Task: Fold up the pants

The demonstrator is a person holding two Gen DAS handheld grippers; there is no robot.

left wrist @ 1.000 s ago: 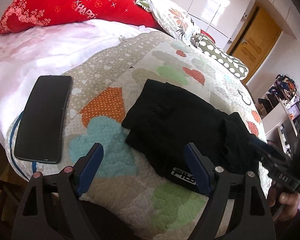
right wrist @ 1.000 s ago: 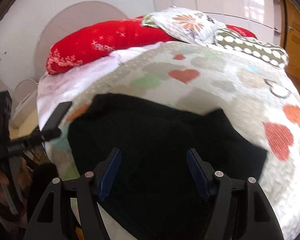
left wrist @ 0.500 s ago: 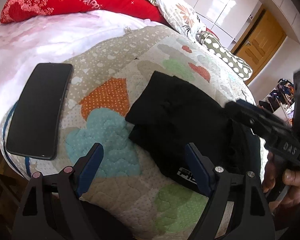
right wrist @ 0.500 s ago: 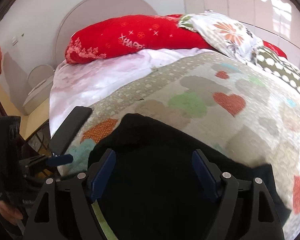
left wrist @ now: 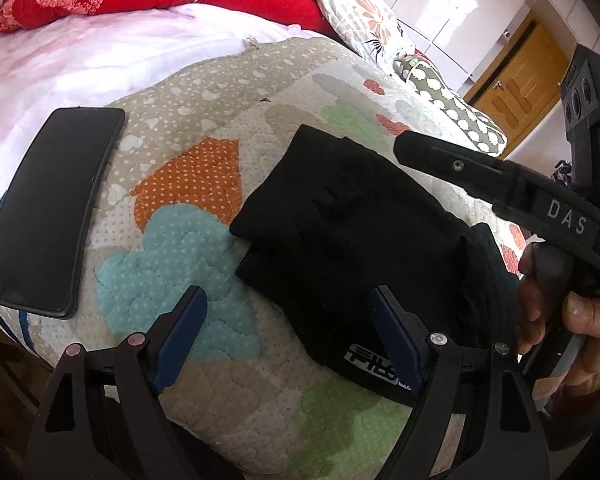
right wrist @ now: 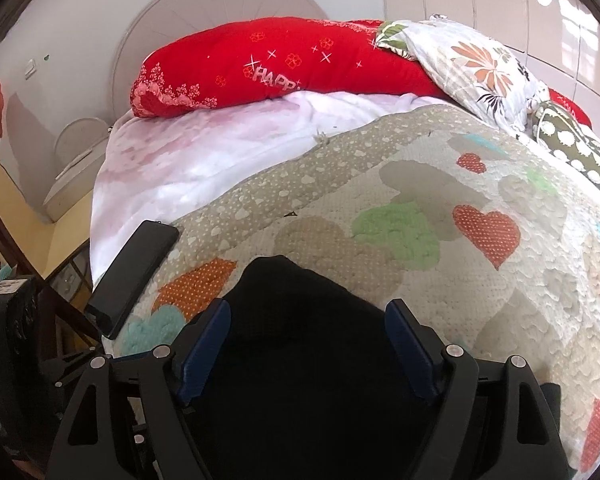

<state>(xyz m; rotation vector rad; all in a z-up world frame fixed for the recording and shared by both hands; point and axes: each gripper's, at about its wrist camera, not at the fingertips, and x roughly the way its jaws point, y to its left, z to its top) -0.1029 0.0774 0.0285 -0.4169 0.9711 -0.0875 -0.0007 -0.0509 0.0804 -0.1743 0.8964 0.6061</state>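
The black pants (left wrist: 352, 232) lie folded into a thick stack on the patterned quilt (left wrist: 180, 184), a white logo at the near edge. My left gripper (left wrist: 288, 308) hovers open at the stack's near-left corner, its right pad over the cloth edge and gripping nothing. My right gripper (right wrist: 308, 316) stands open just above the pants (right wrist: 300, 360), with the cloth below its blue pads and not pinched. In the left wrist view one of its fingers (left wrist: 460, 168) reaches over the stack from the right, held by a hand (left wrist: 572, 328).
A black phone (left wrist: 52, 208) lies on the quilt's left edge, also seen as the phone (right wrist: 136, 272). A red pillow (right wrist: 280, 64) and a floral pillow (right wrist: 472, 64) sit at the bed's head. The bed edge drops off at the near left.
My right gripper has swung left across the pants toward the left gripper, and its jaws stand wider than a second ago. It now reaches into the left wrist view. The left gripper has hardly moved.
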